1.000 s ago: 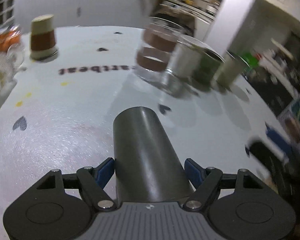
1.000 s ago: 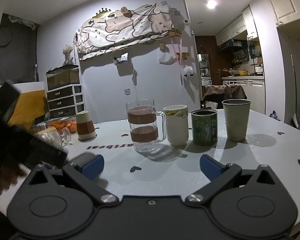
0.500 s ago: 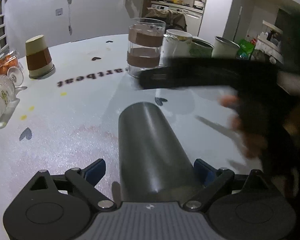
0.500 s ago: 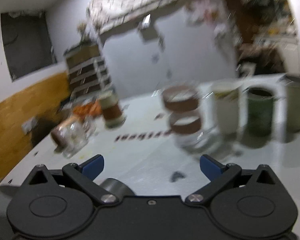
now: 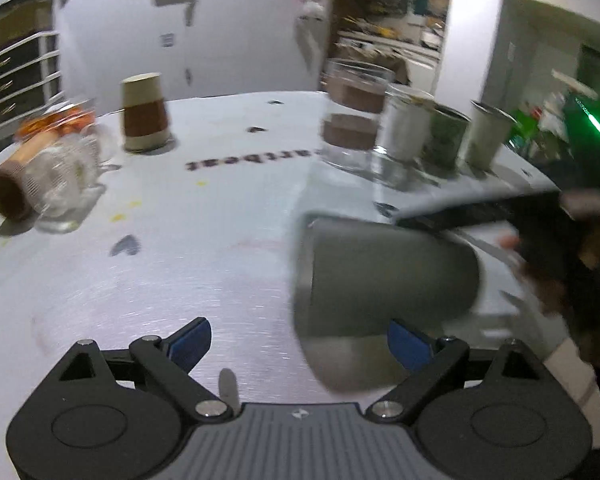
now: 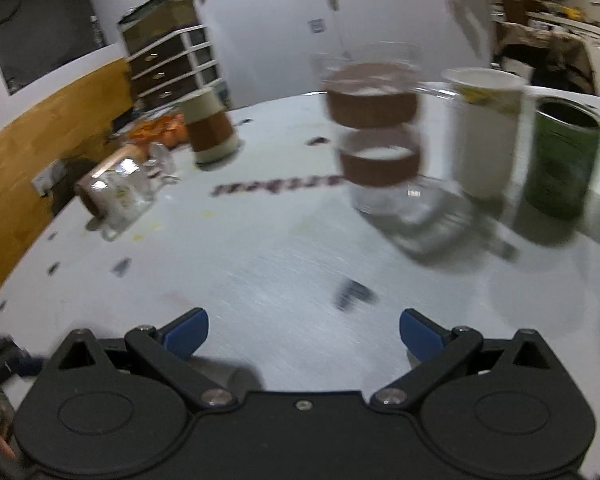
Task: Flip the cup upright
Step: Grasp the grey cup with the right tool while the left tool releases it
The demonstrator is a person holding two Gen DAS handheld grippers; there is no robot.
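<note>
A dark grey cup (image 5: 384,276) lies on its side on the white table (image 5: 220,248), seen in the left wrist view, its long axis running left to right just ahead of the right blue fingertip. My left gripper (image 5: 300,340) is open and holds nothing. The other hand and its black gripper body reach in beside the cup at the right of that view. My right gripper (image 6: 304,328) is open and empty above the table; the grey cup does not show in its view.
At the back stand a glass mug with brown bands (image 6: 374,140), a white cup (image 6: 486,128), a green cup (image 6: 562,156) and a pale cup (image 5: 486,136). An upside-down paper cup (image 5: 144,114) and a tipped glass (image 5: 44,184) are at the left.
My left gripper has let go of the grey cup, which now lies crosswise off to the right. The right gripper has swung lower over the table.
</note>
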